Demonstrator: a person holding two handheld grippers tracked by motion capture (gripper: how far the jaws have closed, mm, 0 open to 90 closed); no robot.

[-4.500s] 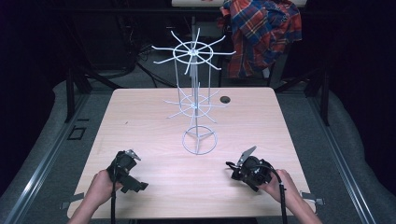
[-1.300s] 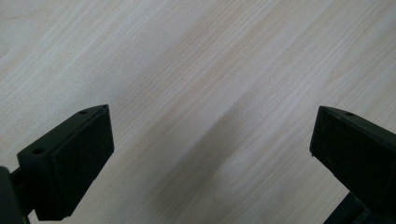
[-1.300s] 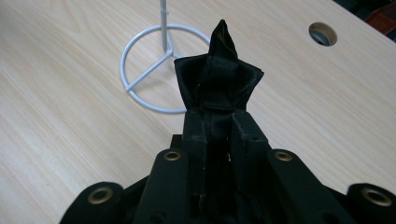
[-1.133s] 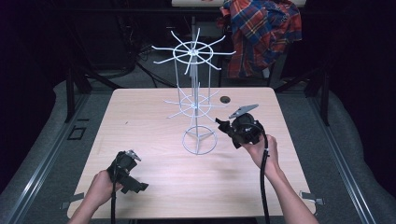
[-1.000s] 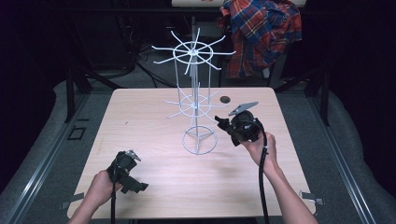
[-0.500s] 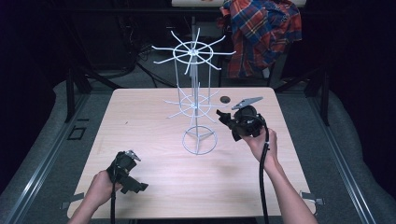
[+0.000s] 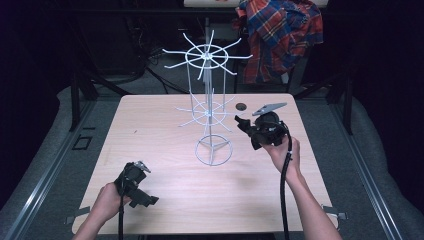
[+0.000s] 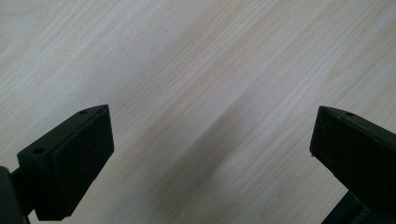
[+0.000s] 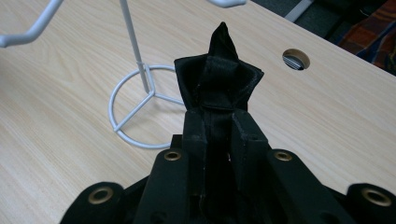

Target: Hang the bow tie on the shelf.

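The right tongs (image 9: 215, 116) are clamped on a folded black fabric piece (image 9: 218, 70), perhaps a small strap or cloth, raised near the far right edge of the surface (image 7: 150, 125), just beside the white wire display rack (image 7: 207, 107). Nothing hangs on the rack; hanging is left. The left tongs (image 8: 210, 154) rest wide open and empty at the near left corner.

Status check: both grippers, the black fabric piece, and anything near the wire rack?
Right gripper shut on black folded fabric piece, raised beside white wire rack. Left gripper open above light wood table, nothing between jaws. Rack arms close ahead of fabric.
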